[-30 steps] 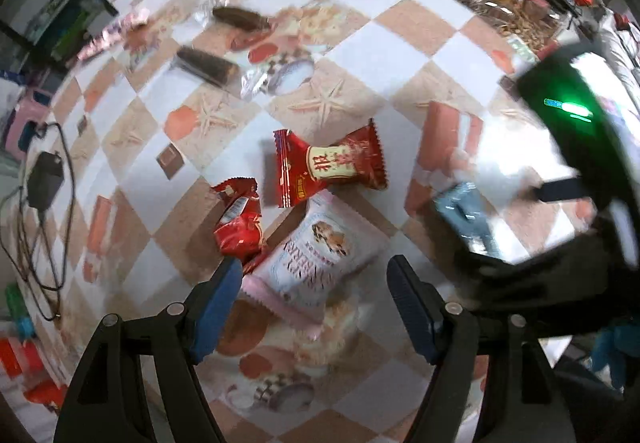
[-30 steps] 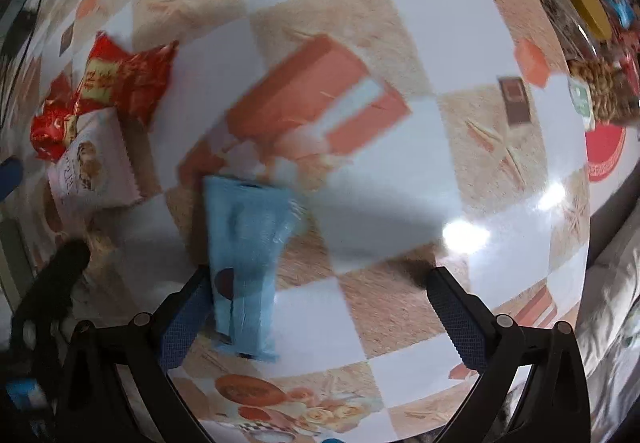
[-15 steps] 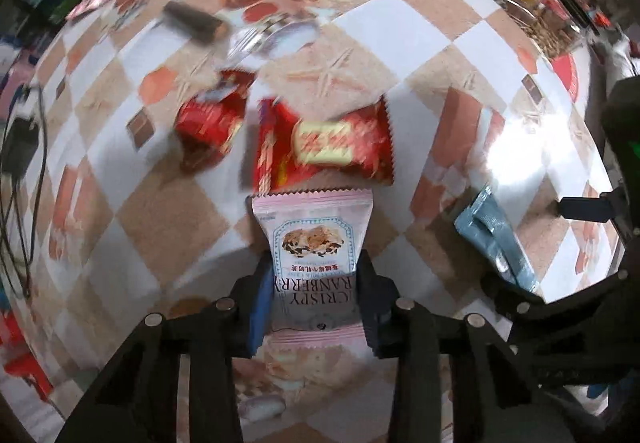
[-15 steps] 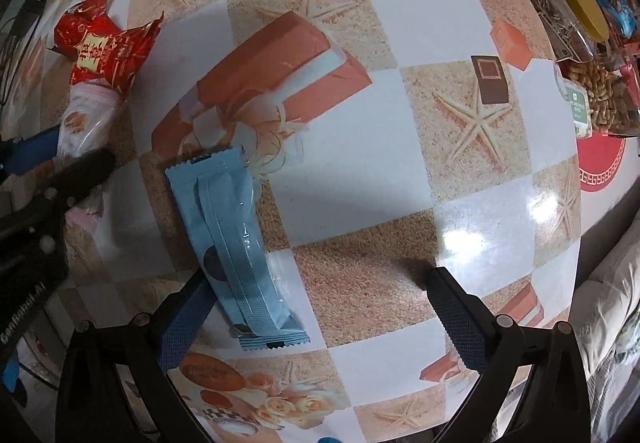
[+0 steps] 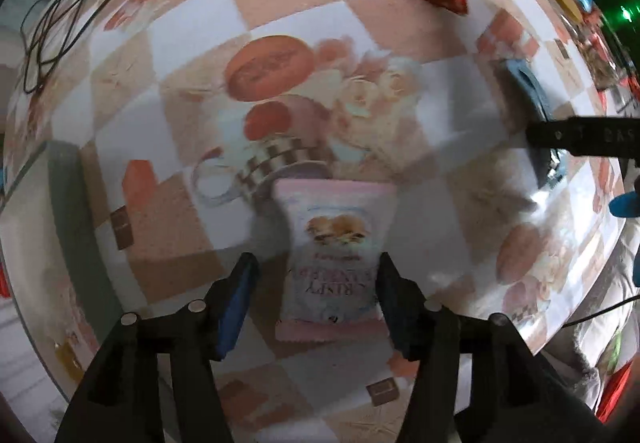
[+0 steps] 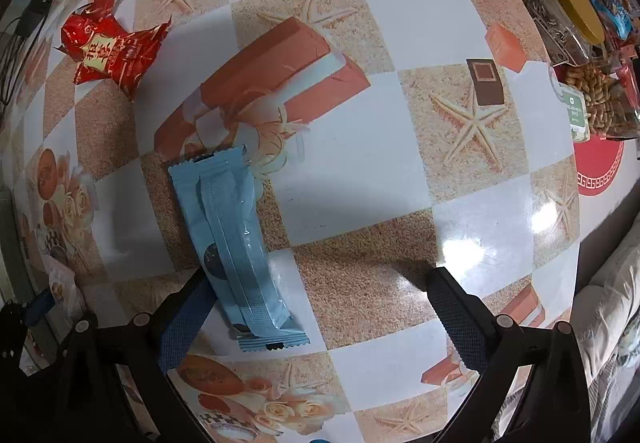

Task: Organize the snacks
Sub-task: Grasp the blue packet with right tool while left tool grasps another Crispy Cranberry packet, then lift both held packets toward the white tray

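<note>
**Pink packet between parted left fingers, blue packet beside a wide right claw**

The left gripper (image 5: 316, 283) has its fingers spread partly apart, and the pink snack packet (image 5: 334, 251) lies between them on the checked tablecloth (image 5: 288, 15). The right-hand pad looks to touch the packet's edge; the left-hand pad stands clear of it with a gap showing, so the packet is not clamped. The view is blurred. Its printed label shows a picture of brown biscuits and, upside down, letters reading "RISPY" above a second line that cannot be made out.

The right gripper (image 6: 316, 307) is spread wide and grips nothing. The light blue snack packet (image 6: 236, 247) lies flat on the tablecloth with its lower half against the inner side of the left-hand finger (image 6: 184, 319), well apart from the other finger. No writing on this packet can be read; only a dark round mark shows through the wrapper.

Relative to the blue packet, the red snack wrapper (image 6: 110, 53) lies up and to the left, well apart, bearing a gold label with Chinese characters. Far to the blue packet's right, at the table's edge, stand a container of nuts (image 6: 600, 103) with a green-and-white label too small to read, and a red round mat (image 6: 600, 167)
</note>
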Demonstrator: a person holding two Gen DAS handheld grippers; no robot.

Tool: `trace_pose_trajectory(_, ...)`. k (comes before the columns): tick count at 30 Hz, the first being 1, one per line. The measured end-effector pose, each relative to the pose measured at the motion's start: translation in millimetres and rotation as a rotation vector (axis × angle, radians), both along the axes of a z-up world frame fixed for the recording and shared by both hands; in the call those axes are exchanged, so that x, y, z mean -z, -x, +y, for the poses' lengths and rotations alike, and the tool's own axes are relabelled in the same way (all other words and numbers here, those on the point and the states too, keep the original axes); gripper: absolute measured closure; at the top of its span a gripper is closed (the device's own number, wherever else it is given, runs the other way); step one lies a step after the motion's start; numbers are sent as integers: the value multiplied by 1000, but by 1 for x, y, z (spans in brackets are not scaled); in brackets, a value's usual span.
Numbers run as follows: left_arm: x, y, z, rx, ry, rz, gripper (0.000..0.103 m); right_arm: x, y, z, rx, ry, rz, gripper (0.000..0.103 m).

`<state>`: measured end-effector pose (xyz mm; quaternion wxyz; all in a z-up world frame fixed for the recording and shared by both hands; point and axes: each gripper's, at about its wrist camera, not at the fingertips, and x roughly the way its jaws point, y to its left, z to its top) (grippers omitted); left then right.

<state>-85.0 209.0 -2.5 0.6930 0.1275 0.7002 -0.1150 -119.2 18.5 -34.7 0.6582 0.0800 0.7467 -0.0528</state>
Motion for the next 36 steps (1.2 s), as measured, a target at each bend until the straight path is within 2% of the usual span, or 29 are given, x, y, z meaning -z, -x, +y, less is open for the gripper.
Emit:
trace_pose_trajectory(6, 0, -7, 14, 11, -7, -10, 31, -6, -2, -2, -2, 0, -1, 0)
trace_pose_trajectory(12, 3, -12, -16, 25, -10, -16, 29, -2, -12, -2, -12, -7, 41, 0)
trace_pose_trajectory(17, 1, -9, -16, 27, -10, -16, 28, -1, -17, 6, -49, -1, 35, 1)
trace_pose_trajectory(19, 1, -4, -16, 26, -11, -15, 28, -5, -19, 14, -74, 1, 17, 7)
trace_pose_trajectory(22, 4, -1, -20, 21, -12, -7, 28, -13, -23, 26, -126, 1, -4, 26)
trace_pose_trajectory(23, 8, 0, -23, 18, -12, -4, 29, -16, -24, 31, -146, 2, -8, 36)
trace_pose_trajectory(24, 8, 0, -24, 16, -10, -2, 34, -18, -25, 33, -158, 2, -14, 51)
trace_pose_trajectory(25, 3, 5, -18, 17, -10, -4, 42, -21, -26, 35, -164, -1, -18, 62)
trace_pose_trajectory(26, 0, 7, -18, 20, -9, -6, 48, -22, -27, 35, -164, -16, -15, 79)
trace_pose_trajectory(27, -2, 8, -18, 25, -7, -6, 62, -22, -27, 35, -156, -32, -9, 79)
trace_pose_trajectory(31, -5, 12, -9, -16, 29, 24, 62, -23, -21, 33, -108, -123, 5, 79)
trace_pose_trajectory(36, -16, 24, 10, -61, 68, 12, 62, -30, -9, 46, -119, -165, 9, 79)
